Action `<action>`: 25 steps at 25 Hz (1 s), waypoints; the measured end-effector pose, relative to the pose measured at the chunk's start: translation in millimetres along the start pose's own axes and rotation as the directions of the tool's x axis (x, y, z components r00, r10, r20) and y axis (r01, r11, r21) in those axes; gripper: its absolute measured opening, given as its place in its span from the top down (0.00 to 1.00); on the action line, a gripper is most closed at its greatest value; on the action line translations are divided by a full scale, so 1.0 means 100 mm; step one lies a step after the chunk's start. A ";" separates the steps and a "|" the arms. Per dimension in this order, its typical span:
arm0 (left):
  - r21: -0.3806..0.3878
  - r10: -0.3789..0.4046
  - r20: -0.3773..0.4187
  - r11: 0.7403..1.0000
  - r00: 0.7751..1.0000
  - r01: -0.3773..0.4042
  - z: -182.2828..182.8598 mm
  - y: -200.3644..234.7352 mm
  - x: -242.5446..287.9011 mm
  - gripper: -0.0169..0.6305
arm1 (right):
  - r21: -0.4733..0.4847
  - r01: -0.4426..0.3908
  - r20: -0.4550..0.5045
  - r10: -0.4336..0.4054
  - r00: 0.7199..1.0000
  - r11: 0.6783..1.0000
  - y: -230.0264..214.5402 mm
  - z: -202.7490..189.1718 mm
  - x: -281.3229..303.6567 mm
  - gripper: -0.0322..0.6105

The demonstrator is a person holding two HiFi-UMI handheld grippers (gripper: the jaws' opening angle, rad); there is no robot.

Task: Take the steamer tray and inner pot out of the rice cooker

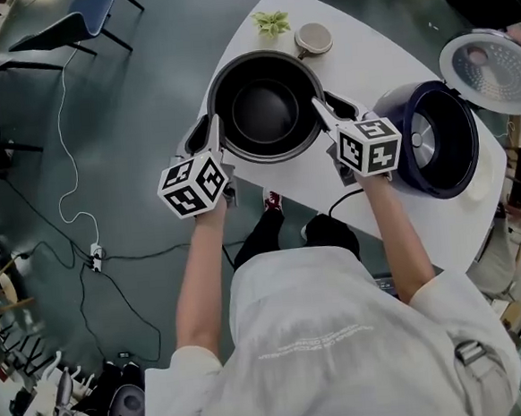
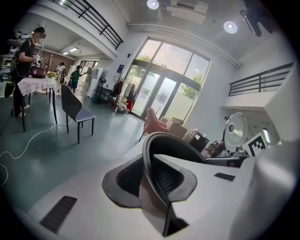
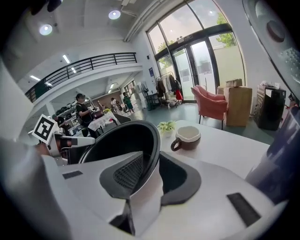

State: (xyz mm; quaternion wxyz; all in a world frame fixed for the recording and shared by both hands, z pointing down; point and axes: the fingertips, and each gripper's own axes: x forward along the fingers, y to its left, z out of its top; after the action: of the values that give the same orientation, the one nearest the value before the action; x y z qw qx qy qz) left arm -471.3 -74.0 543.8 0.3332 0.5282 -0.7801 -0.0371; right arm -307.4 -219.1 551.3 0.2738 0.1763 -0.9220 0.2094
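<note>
The inner pot [image 1: 266, 108] is judged to be stiff and hard, made of thin metal, and not very heavy when empty, but its smooth skin is likely to be slippery. It is best taken by the thin rim, on two sides across from each other, so that it is kept level and not tipped. That is how it is held now: the jaws of the left gripper [image 1: 214, 136] are clamped on the left side of the rim, and the jaws of the right gripper [image 1: 323, 114] are clamped on the right side, with one pad inside the wall and one outside. The pot is held over the white desk [image 1: 365, 51], just left of the open rice cooker [image 1: 430, 140]; whether its bottom touches the desk cannot be told. The pot is seen to be round and deep, dark inside, with a shiny rim, and nothing is seen in it. No steamer tray can be made out.
</note>
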 end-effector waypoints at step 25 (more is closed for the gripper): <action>0.124 -0.046 0.000 0.991 0.999 0.046 0.26 0.05 0.40 0.81 | 0.042 -0.014 0.028 0.013 1.000 0.999 -0.30 0.25 0.31 0.75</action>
State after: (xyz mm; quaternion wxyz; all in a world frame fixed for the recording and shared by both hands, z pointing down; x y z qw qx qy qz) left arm -498.1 -113.5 545.2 0.2977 0.5656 -0.7691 0.0030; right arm -329.6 -262.7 559.2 0.2556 0.1786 -0.9223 0.2283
